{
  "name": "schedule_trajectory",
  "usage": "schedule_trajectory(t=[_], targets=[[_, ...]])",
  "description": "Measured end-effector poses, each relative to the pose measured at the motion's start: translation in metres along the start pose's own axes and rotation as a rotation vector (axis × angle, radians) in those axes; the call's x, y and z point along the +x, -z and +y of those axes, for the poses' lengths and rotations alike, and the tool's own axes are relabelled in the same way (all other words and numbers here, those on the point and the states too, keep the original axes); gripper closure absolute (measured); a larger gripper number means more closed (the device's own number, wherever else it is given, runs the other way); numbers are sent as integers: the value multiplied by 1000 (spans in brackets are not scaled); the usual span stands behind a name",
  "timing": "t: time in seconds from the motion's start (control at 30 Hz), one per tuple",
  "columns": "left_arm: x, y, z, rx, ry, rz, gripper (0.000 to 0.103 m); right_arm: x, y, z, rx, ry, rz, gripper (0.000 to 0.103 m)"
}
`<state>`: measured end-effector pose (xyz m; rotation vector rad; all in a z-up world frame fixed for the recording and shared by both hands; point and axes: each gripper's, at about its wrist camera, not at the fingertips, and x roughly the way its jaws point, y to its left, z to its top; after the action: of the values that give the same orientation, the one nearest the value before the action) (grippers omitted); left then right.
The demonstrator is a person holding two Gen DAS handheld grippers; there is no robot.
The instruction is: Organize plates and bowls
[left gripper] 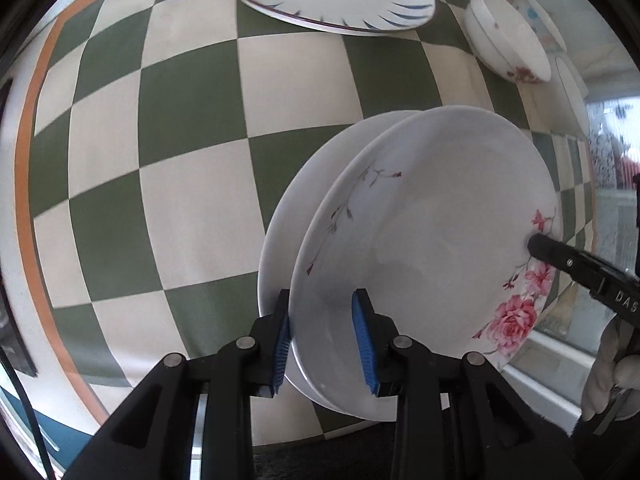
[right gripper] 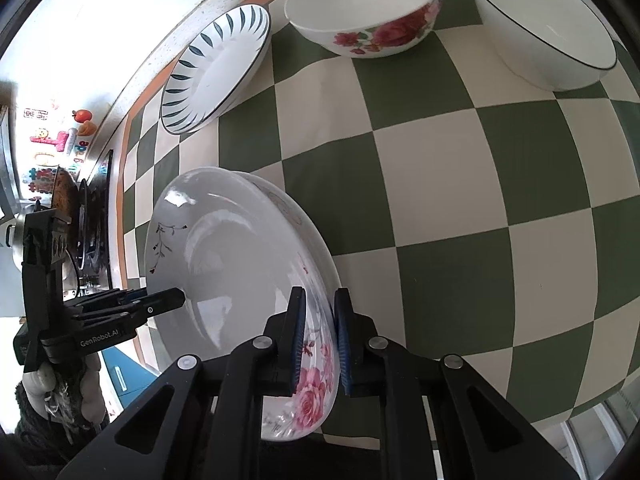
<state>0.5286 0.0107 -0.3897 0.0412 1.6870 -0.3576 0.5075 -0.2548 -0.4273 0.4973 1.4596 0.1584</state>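
Two stacked white plates with pink roses (left gripper: 432,216) are held between both grippers over the green-and-cream checked cloth (left gripper: 192,184). My left gripper (left gripper: 322,344) is shut on the near rim of the stack, one blue pad under it and one inside the top plate. At the opposite rim, by the roses, the right gripper's tip (left gripper: 539,246) touches the plate. In the right wrist view my right gripper (right gripper: 320,340) is shut on the rose-patterned rim of the plates (right gripper: 236,248). The left gripper (right gripper: 176,300) grips the far edge. The stack looks tilted.
A white plate with blue leaf marks (right gripper: 216,68) lies at the cloth's far edge. Beside it stand a rose-patterned bowl (right gripper: 364,12) and a white bowl with a dark rim (right gripper: 548,28). A stove (right gripper: 94,216) sits beyond the cloth's orange border. A gloved hand (left gripper: 612,376) holds the right gripper.
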Motion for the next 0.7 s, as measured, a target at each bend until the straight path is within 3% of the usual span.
schedule_trajectory(t=[0.23,0.43,0.6,0.7], targets=[[3,-8,-14,38,-61,20,75,0,2,-3,11,9,-3,87],[7,-16,-25,-3,-66,39,75,-2,-2,4,7,64,5,88],[-9,-13,-33,-20,-120,4,75,-8,-6,13,-28,111,5,88],[-24,-12,-35,-36,-87,-20,75,-14,-9,17,-24,122,3,88]])
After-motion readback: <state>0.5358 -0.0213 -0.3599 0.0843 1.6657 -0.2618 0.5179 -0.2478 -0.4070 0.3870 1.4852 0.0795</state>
